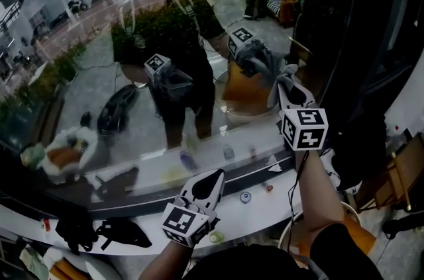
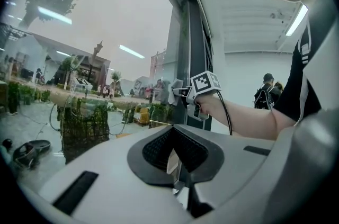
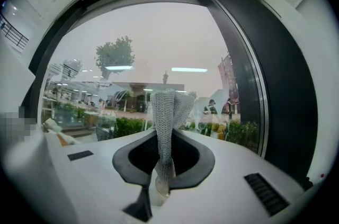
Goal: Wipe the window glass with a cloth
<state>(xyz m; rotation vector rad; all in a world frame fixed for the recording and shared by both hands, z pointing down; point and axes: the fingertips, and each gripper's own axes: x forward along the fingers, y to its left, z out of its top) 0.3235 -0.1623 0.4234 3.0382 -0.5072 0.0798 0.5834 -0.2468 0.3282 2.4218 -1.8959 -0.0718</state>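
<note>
The window glass (image 1: 99,27) fills the upper head view and mirrors the person and both grippers. My right gripper (image 1: 289,92) is raised near the dark window frame (image 1: 361,40), shut on a grey mesh cloth (image 1: 285,77) that lies at or very near the pane. In the right gripper view the cloth (image 3: 167,109) stands up from between the jaws of the right gripper (image 3: 163,135), in front of the glass (image 3: 159,43). My left gripper (image 1: 212,178) hangs lower, above the sill, jaws together and holding nothing. From the left gripper (image 2: 175,133), the right gripper and the cloth (image 2: 176,91) show ahead.
A white sill (image 1: 199,169) below the glass carries small items such as a round cap (image 1: 246,196). A black bag (image 1: 99,232) lies on the lower ledge at left. A wooden stand (image 1: 404,173) is at the right. A person (image 2: 266,97) stands far back in the room.
</note>
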